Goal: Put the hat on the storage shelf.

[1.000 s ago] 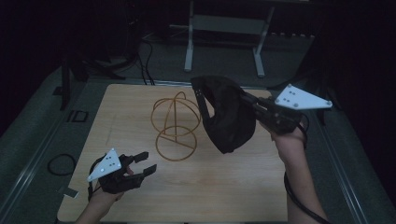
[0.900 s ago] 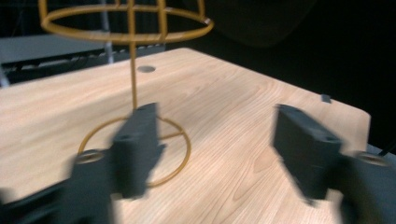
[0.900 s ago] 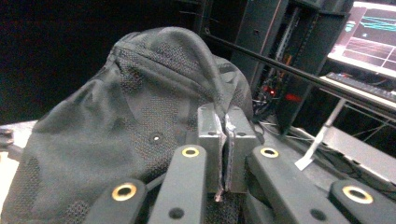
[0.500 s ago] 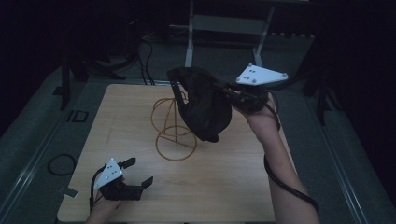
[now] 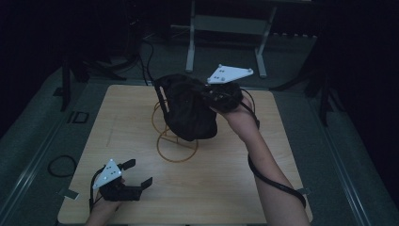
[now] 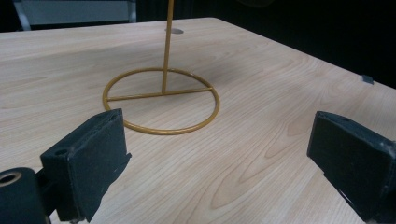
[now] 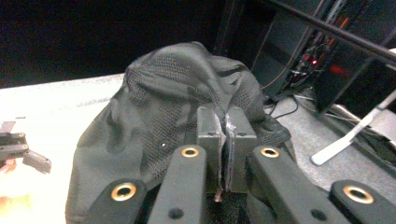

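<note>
Wooden counter (image 5: 117, 122): one black cap (image 5: 190, 110), one gold wire stand (image 5: 176, 143).
Right tool (image 7: 225, 140) pinches the cap above the stand; left tool (image 6: 215, 154) gapes wide, holding nothing.

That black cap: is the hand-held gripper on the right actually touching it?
Touching. In the right gripper view, the right hand-held gripper has its jaws pinched shut on a fold of the black cap; the fabric sits squeezed between the pads.

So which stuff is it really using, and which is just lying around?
In use:
- black cap, pinched in the right gripper
- gold wire stand
- left gripper, open, nothing in it

Lying around:
- cable loop beside the table
- metal frame behind it
</note>
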A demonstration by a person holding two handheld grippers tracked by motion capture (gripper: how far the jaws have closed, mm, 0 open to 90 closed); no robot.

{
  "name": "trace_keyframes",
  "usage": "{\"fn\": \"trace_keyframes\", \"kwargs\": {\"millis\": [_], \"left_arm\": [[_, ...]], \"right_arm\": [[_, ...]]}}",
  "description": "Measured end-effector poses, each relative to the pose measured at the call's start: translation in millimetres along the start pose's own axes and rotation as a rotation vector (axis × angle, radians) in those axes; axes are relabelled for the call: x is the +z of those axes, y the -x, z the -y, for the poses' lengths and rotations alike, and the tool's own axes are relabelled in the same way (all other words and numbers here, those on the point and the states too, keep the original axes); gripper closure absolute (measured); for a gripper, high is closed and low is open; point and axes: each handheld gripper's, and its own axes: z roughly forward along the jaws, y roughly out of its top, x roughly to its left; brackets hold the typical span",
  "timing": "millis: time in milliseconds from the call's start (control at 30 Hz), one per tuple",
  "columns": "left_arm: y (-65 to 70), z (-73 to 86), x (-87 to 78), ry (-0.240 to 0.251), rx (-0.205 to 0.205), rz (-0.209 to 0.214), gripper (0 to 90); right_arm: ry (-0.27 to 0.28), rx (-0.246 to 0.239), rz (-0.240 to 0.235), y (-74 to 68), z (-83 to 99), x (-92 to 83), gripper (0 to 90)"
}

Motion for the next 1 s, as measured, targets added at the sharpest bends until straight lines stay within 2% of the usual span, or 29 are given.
{"fn": "trace_keyframes", "kwargs": {"millis": [200,300,400,500,567,600,667,700,733,867,1000], "left_arm": [[-2.5,1.0,0.1,-0.006,0.000,0.001,5.6],[-3.7,1.5,-0.7,-0.003,-0.007,0.002,5.9],[-4.8,2.3,-0.9,-0.005,-0.014,0.002,6.0],[-6.2,3.5,-0.9,-0.008,-0.023,0.002,6.2],[-6.7,3.9,-0.7,-0.009,-0.025,0.006,6.2],[-6.7,3.9,-0.7,-0.009,-0.025,0.006,6.2],[-6.4,3.9,-0.5,-0.011,-0.027,0.009,6.2],[-6.1,3.8,-0.5,-0.013,-0.027,0.009,6.2],[-5.6,3.8,-0.4,-0.010,-0.028,0.011,6.2],[-4.7,3.9,-0.5,-0.012,-0.027,0.019,6.2],[-4.0,4.4,0.3,-0.013,-0.029,0.023,6.3]], "right_arm": [[-0.047,-0.008,-0.016,-5.3,-3.3,23.3,86.4],[-0.096,-0.014,-0.030,-10.9,-3.5,44.8,86.0],[-0.101,-0.019,-0.033,-11.0,-3.3,47.8,86.0],[-0.099,0.021,-0.066,-11.8,-2.6,55.9,83.7],[-0.082,0.050,-0.107,-14.0,-1.3,60.8,73.7],[-0.082,0.050,-0.107,-14.0,-1.3,60.8,73.7],[-0.060,0.085,-0.175,-16.0,-0.7,64.1,65.1],[-0.063,0.083,-0.179,-18.9,-0.7,66.4,61.1],[-0.100,0.034,-0.142,-26.5,0.5,71.9,59.1],[-0.090,0.025,-0.141,-28.9,1.3,72.9,57.7],[-0.082,0.037,-0.148,-28.0,2.7,72.2,57.0]]}}
